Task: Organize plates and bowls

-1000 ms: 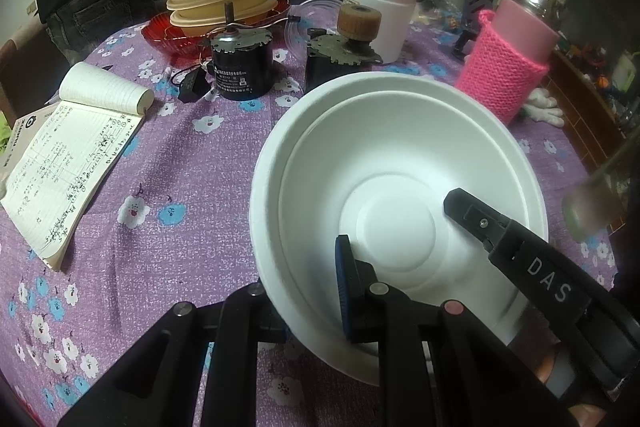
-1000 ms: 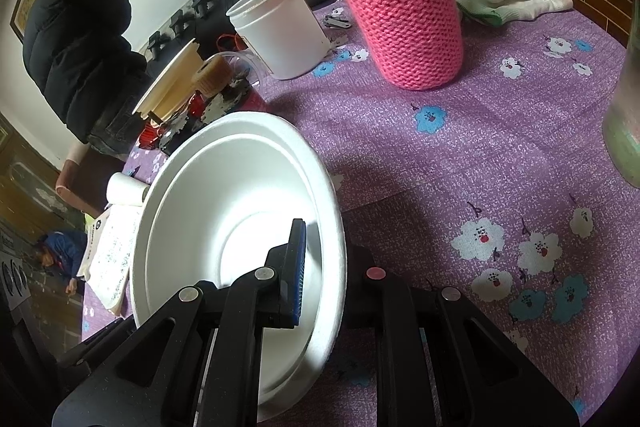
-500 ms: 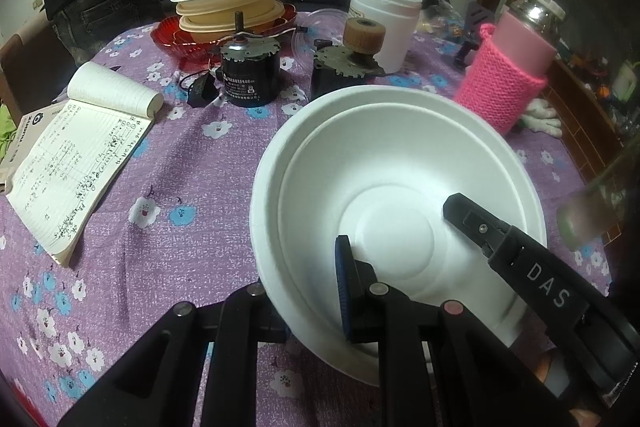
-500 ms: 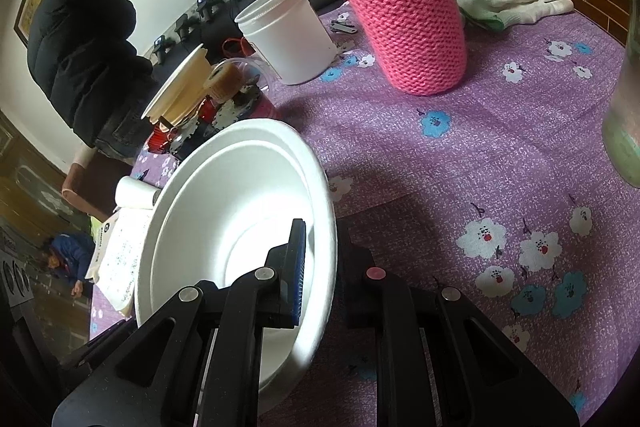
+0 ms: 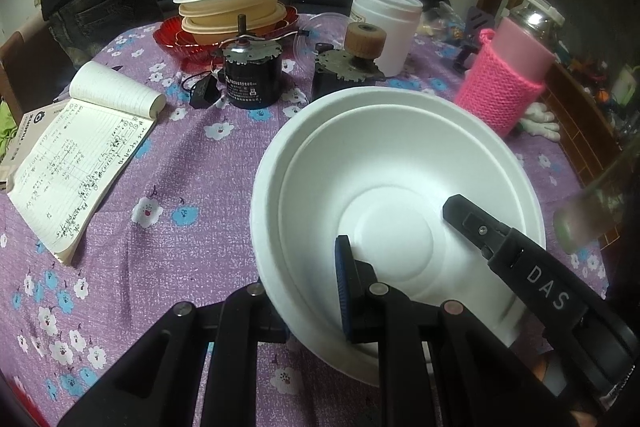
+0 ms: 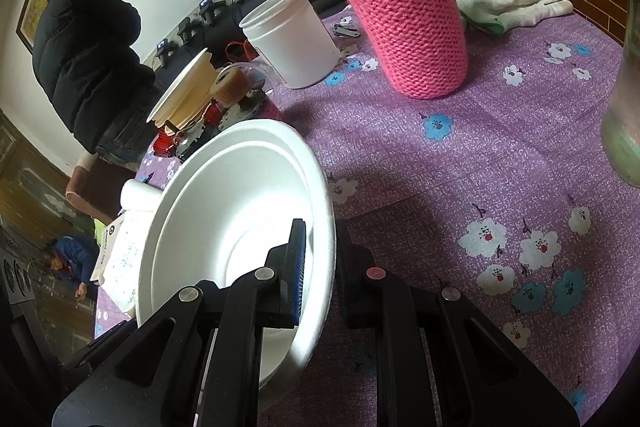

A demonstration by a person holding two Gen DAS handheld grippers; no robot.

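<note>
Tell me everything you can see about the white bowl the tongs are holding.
The white bowl is matte, like moulded pulp or foam, wide and round, with a stepped inner ring and flat circular base. It is empty and tilted above the purple floral tablecloth. The left tongs and right tongs each clamp its rim, one finger inside, one outside.

Matt white moulded pulp or foam on the bowl (image 5: 396,183), smooth and unglazed. Woven purple cloth (image 5: 168,187) over the surface, flower-printed and slightly grainy. Chunky pink knit (image 6: 408,39) sleeving a glossy pink flask. Smooth white plastic on the tub (image 5: 386,27). Lined paper in the notebook (image 5: 80,155). Glossy red tray (image 5: 172,39) under cream, matt dishes (image 5: 236,3).
</note>
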